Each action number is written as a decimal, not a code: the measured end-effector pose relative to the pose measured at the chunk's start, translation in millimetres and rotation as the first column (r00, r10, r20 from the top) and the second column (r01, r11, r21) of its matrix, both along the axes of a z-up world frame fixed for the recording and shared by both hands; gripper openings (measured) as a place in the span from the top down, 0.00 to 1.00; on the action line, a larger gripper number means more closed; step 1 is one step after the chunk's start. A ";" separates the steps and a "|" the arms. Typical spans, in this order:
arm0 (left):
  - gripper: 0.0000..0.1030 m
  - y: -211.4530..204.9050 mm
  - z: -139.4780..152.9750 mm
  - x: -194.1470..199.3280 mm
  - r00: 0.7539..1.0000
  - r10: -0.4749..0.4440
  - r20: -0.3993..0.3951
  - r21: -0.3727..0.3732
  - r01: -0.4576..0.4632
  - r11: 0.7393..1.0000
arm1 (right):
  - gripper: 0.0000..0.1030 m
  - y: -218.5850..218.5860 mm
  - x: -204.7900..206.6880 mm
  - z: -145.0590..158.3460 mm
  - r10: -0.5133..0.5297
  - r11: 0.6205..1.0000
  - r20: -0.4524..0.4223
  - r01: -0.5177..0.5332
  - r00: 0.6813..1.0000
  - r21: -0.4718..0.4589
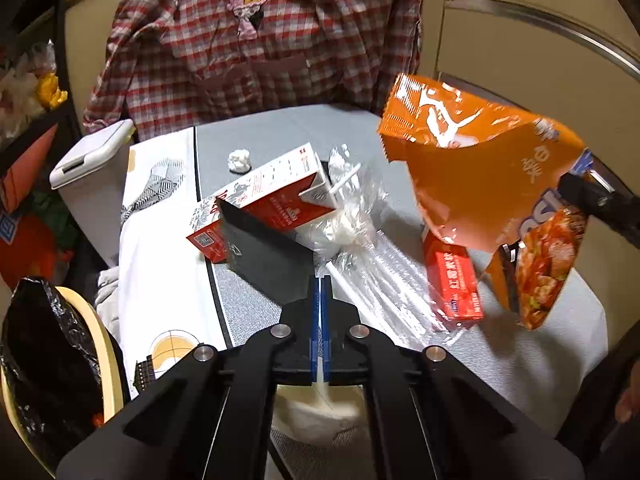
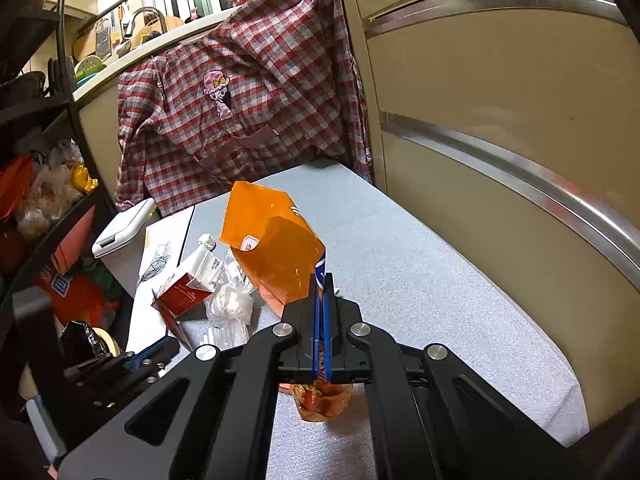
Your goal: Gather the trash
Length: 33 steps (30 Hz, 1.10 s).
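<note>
My right gripper (image 2: 321, 284) is shut on an orange snack bag (image 2: 272, 248) and holds it up above the grey table (image 2: 420, 280). The bag also shows in the left wrist view (image 1: 484, 184), hanging at the right. My left gripper (image 1: 320, 280) is shut on a thin white piece (image 1: 322, 392) that hangs below the jaws. Ahead of it lie a red and white milk carton (image 1: 276, 196), crumpled clear plastic wrap (image 1: 360, 232), a small red box (image 1: 456, 280) and a white paper ball (image 1: 239, 159).
A bin with a black liner (image 1: 44, 352) stands at the lower left, below the table edge. A white lidded bin (image 1: 92, 160) stands left of the table. A plaid shirt (image 1: 256, 40) hangs behind. A white printed sheet (image 1: 160, 240) covers the table's left side. Cluttered shelves stand on the left.
</note>
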<state>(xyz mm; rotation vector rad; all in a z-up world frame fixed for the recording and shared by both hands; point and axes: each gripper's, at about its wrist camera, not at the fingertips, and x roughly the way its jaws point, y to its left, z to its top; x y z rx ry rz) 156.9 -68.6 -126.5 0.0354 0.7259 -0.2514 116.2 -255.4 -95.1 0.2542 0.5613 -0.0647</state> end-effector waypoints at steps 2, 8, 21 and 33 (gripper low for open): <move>1.00 1.3 5.3 -5.5 1.000 -0.008 0.018 -0.004 0.008 1.000 | 0.99 0.2 0.2 -0.1 0.001 1.000 0.001 -0.001 1.000 -0.001; 1.00 10.1 15.7 -14.1 0.999 0.002 0.045 -0.013 -0.002 1.000 | 0.99 2.8 -1.2 2.4 0.010 1.000 0.012 -0.010 1.000 -0.007; 0.40 1.9 2.4 11.1 0.998 0.068 0.001 -0.006 -0.068 0.998 | 0.99 5.5 -1.2 0.3 0.021 1.000 0.005 -0.021 1.000 -0.009; 0.96 9.2 -7.8 31.9 0.993 0.109 -0.043 -0.056 -0.112 0.992 | 0.99 -3.6 10.5 -12.6 -0.007 1.000 -0.040 0.007 0.999 0.006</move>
